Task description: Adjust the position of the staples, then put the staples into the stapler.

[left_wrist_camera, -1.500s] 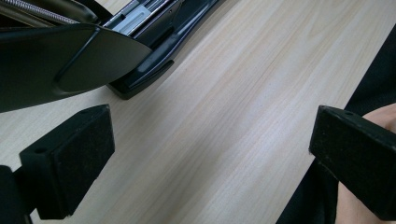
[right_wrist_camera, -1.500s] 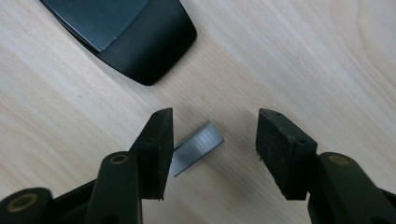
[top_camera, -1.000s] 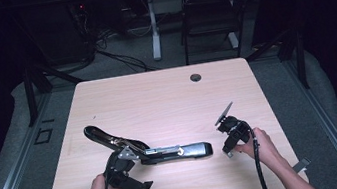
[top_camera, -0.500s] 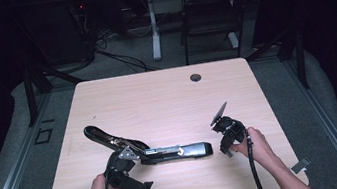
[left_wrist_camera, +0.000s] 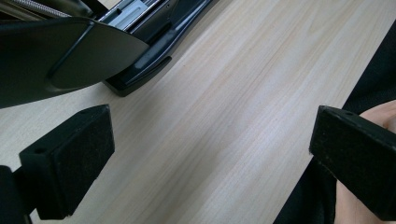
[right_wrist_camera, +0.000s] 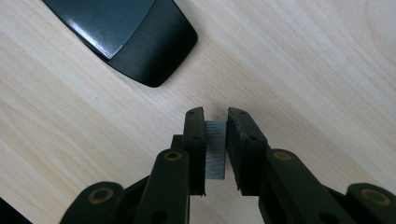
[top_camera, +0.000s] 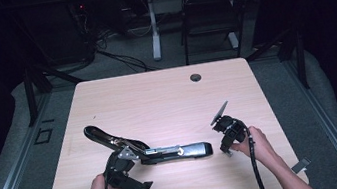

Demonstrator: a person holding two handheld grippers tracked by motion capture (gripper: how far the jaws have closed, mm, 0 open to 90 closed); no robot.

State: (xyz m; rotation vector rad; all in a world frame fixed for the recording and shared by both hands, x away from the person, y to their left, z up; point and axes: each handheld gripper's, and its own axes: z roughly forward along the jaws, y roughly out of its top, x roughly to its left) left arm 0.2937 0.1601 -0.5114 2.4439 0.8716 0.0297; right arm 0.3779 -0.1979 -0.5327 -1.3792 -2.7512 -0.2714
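Staples, a short silvery strip [right_wrist_camera: 215, 151] of them, sit pinched between the jaws of my right tool [top_camera: 228, 135], which hovers at about 4 o'clock on the table [top_camera: 167, 99]. My left tool [left_wrist_camera: 205, 158] has its jaws wide apart with bare wood between them, low at 7 o'clock. The stapler [top_camera: 149, 150] lies opened flat across the near half of the table, its lid swung out toward 10 o'clock and its base with the loading channel running toward 3 o'clock, the rounded black end [right_wrist_camera: 140, 44] just ahead of my right tool.

I judge the strip to be light and brittle: it could snap or shed legs if I squeeze hard or twist, so I hold it by its flat sides and keep it level. The stapler looks heavy, stiff and glossy, likely slick under the pads; I would brace it at the hinge or on the lid's edge.

Pale wood laminate, smooth, with a grommet [top_camera: 196, 77] at 12 o'clock. Beyond, the room is dark: grey carpet, cables, a chair [top_camera: 210, 12].
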